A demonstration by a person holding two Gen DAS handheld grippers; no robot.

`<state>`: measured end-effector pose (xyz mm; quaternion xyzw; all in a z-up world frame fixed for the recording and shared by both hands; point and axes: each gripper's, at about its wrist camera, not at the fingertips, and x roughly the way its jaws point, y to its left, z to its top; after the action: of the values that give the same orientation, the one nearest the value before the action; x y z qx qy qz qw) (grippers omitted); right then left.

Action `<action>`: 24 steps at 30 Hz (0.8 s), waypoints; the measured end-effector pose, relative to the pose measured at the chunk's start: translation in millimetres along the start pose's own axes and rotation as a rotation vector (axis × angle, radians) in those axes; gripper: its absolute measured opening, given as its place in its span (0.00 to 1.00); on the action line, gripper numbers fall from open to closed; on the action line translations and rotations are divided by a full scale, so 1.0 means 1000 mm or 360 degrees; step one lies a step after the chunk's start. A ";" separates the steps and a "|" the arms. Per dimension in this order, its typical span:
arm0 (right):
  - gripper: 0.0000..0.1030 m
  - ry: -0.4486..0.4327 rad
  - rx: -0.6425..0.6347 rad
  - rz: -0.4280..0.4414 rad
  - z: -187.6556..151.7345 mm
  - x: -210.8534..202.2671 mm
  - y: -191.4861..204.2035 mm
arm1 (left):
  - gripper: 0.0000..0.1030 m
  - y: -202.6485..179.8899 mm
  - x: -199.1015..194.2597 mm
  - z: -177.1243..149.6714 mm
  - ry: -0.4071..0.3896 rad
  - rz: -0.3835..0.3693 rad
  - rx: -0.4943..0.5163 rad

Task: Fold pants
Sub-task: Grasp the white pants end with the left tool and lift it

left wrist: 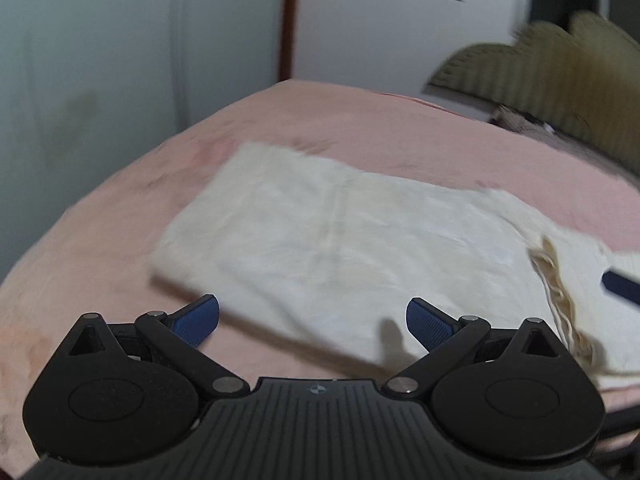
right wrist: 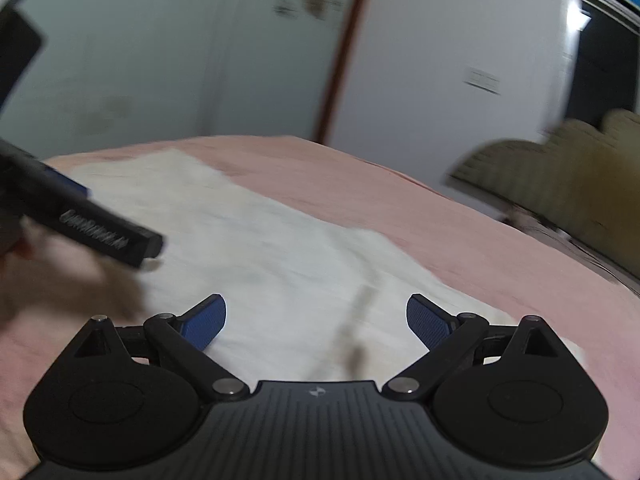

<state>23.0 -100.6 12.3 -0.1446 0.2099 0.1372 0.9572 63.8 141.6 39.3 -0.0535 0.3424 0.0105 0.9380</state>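
Note:
Cream white pants [left wrist: 340, 236] lie folded lengthwise on a pink bed [left wrist: 360, 128], with the gathered waistband [left wrist: 560, 292] at the right. My left gripper [left wrist: 313, 320] is open and empty, hovering over the near edge of the pants. My right gripper [right wrist: 316, 320] is open and empty above the pants [right wrist: 272, 264]. The left gripper's dark finger [right wrist: 100, 236] shows at the left of the right wrist view. A blue fingertip [left wrist: 620, 288] of the right gripper shows at the right edge of the left wrist view.
Pale walls with a brown door frame [left wrist: 286, 20] stand behind the bed. An olive scalloped headboard or cushion [left wrist: 560, 76] is at the far right, also in the right wrist view [right wrist: 568, 176]. The pink sheet [right wrist: 440, 216] surrounds the pants.

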 end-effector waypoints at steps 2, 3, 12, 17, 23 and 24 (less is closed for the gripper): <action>0.95 -0.0028 -0.0139 0.0060 0.006 0.007 0.023 | 0.97 0.028 -0.002 0.006 0.0049 -0.0034 -0.0165; 0.95 -0.0043 -0.0229 0.0067 0.009 0.011 0.036 | 0.97 0.040 -0.002 0.008 0.0070 -0.0060 -0.0247; 0.80 -0.0118 -0.0911 0.0015 0.008 0.046 0.124 | 0.98 0.095 0.019 0.015 0.0226 -0.0502 -0.0756; 0.35 -0.0076 -0.0966 0.0052 0.018 0.074 0.137 | 0.99 0.102 0.040 0.014 0.0285 -0.0724 -0.0985; 0.20 -0.0115 -0.0813 0.0135 0.035 0.085 0.127 | 0.99 0.106 0.064 0.021 0.0256 -0.0848 -0.1198; 0.19 -0.0108 -0.0679 0.0184 0.043 0.083 0.115 | 0.99 0.105 0.068 0.023 0.0248 -0.0847 -0.1228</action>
<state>74.3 36.8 -12.4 -0.3268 0.1518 0.2380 0.9019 125.1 247.8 3.2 -0.4844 0.3572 -0.1077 0.7913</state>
